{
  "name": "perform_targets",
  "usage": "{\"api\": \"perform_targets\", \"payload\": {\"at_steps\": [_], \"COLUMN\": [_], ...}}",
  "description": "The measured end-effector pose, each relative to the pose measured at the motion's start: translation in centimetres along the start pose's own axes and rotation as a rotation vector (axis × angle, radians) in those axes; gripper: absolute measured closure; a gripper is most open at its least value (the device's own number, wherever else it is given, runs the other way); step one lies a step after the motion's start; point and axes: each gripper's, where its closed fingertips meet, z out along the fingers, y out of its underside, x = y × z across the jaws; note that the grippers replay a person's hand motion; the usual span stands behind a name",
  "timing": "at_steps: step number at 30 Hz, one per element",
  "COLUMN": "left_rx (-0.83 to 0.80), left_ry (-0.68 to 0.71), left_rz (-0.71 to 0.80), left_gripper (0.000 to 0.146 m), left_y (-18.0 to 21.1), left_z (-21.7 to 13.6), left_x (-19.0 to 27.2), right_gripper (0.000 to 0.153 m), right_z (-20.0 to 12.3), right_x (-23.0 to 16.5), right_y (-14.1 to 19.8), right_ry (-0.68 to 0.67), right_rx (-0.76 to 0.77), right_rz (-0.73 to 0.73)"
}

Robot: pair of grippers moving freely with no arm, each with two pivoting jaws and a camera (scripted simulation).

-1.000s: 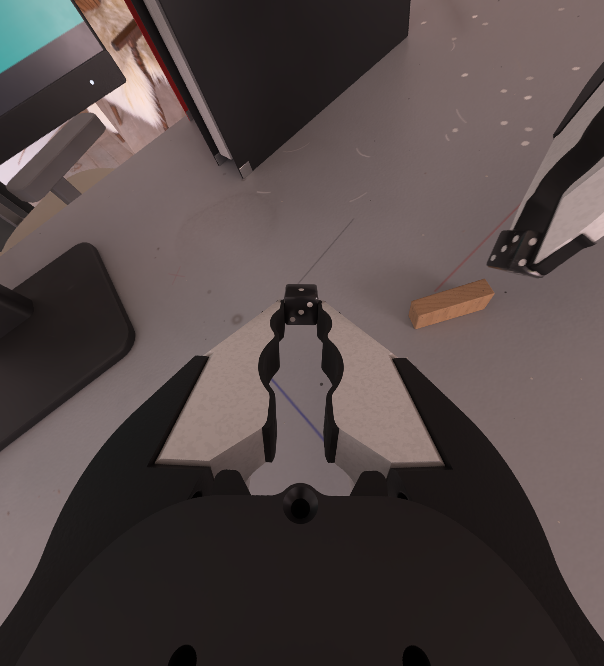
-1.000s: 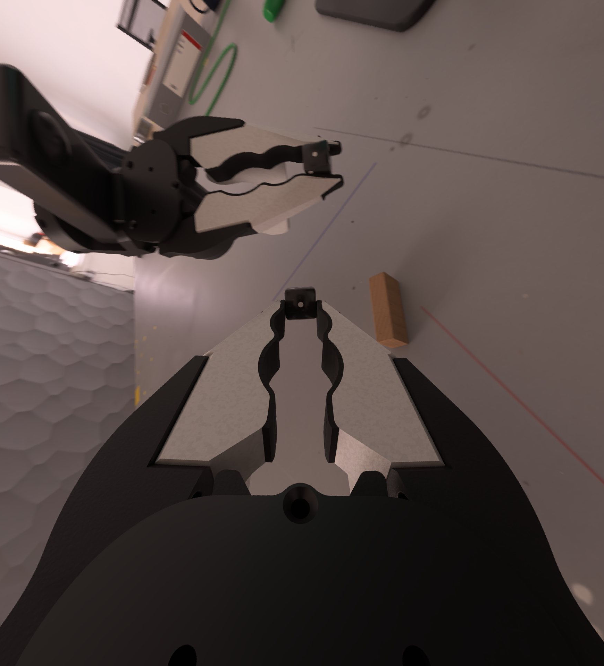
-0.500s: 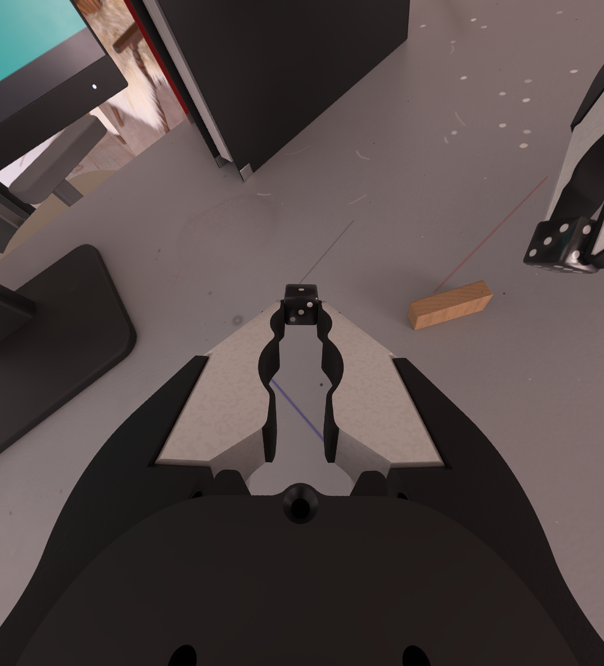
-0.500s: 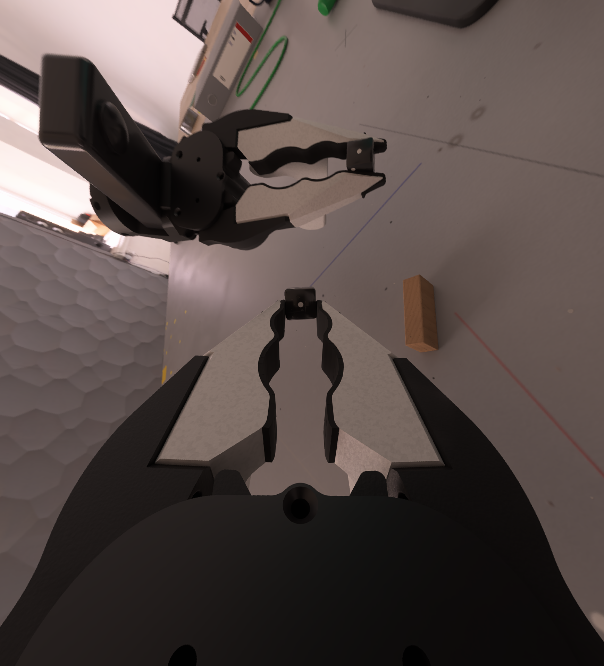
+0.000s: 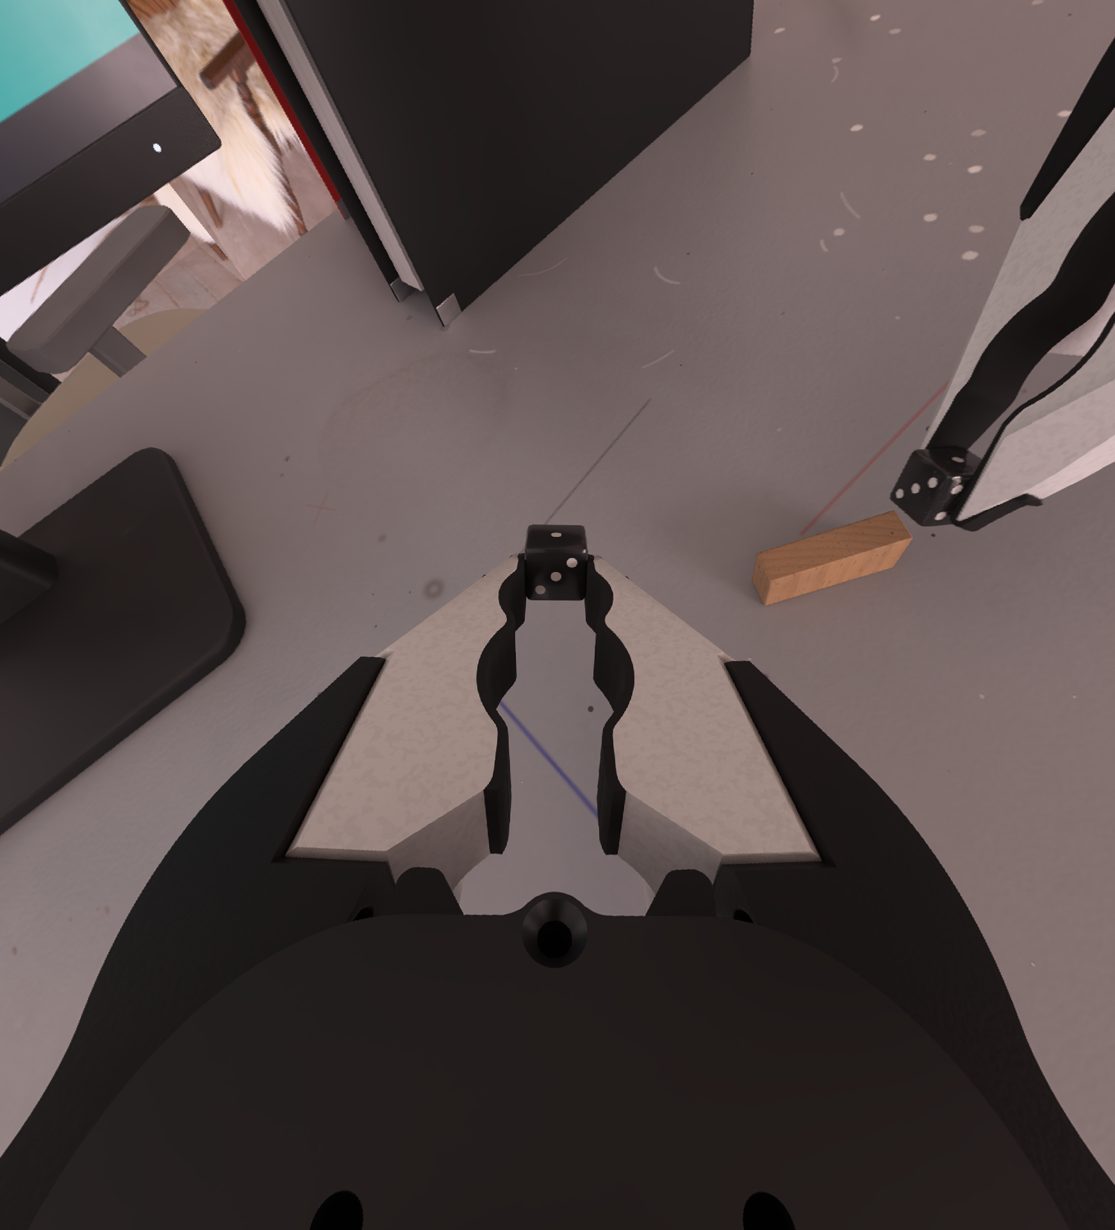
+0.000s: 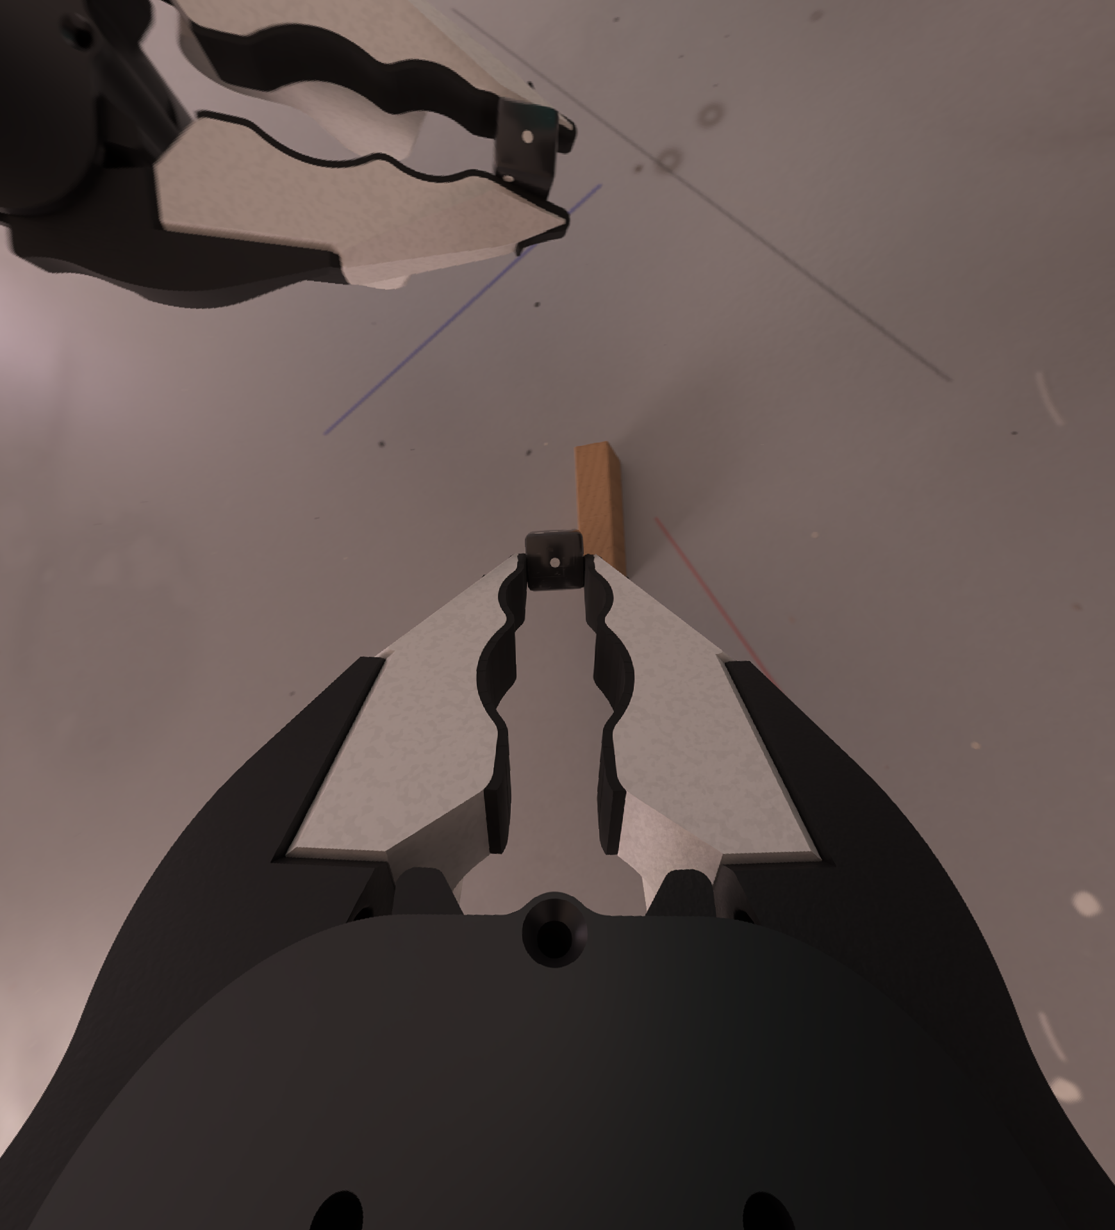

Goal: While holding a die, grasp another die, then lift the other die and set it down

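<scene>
My left gripper (image 5: 555,566) is shut on a black die (image 5: 555,578) with white pips, held at its fingertips above the grey table (image 5: 541,432). My right gripper (image 6: 555,564) is shut on a second black die (image 6: 553,566). In the left wrist view the right gripper (image 5: 941,496) points down at the right with its die (image 5: 928,489) close above the table, just beyond the end of the wooden block (image 5: 831,566). In the right wrist view the left gripper (image 6: 528,146) and its die (image 6: 527,143) show at the upper left.
The small wooden block also shows in the right wrist view (image 6: 600,506), just beyond my right fingertips. A black box (image 5: 508,133) stands at the back, a monitor (image 5: 42,100) with its black base (image 5: 75,632) at the left.
The right gripper with its die has come down and closer to the table, next to the wooden block. The left gripper has stayed put, still holding its die.
</scene>
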Motion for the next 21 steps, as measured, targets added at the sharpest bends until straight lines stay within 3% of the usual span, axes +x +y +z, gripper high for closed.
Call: {"api": "perform_targets", "payload": {"at_steps": [8, 21], "left_rx": [0.002, 0.019], "left_ry": [0.002, -0.005], "left_rz": [0.002, 0.004], "left_gripper": [0.13, 0.13], "left_y": [-0.1, -0.6], "left_z": [0.0, -0.4], "left_x": [0.0, -0.1], "right_gripper": [0.136, 0.136], "right_z": [1.0, 1.8], "right_x": [1.0, 0.9], "right_y": [-0.2, 0.1], "right_ry": [0.219, 0.288], "right_rx": [-0.001, -0.038], "right_rz": [-0.037, -0.034]}}
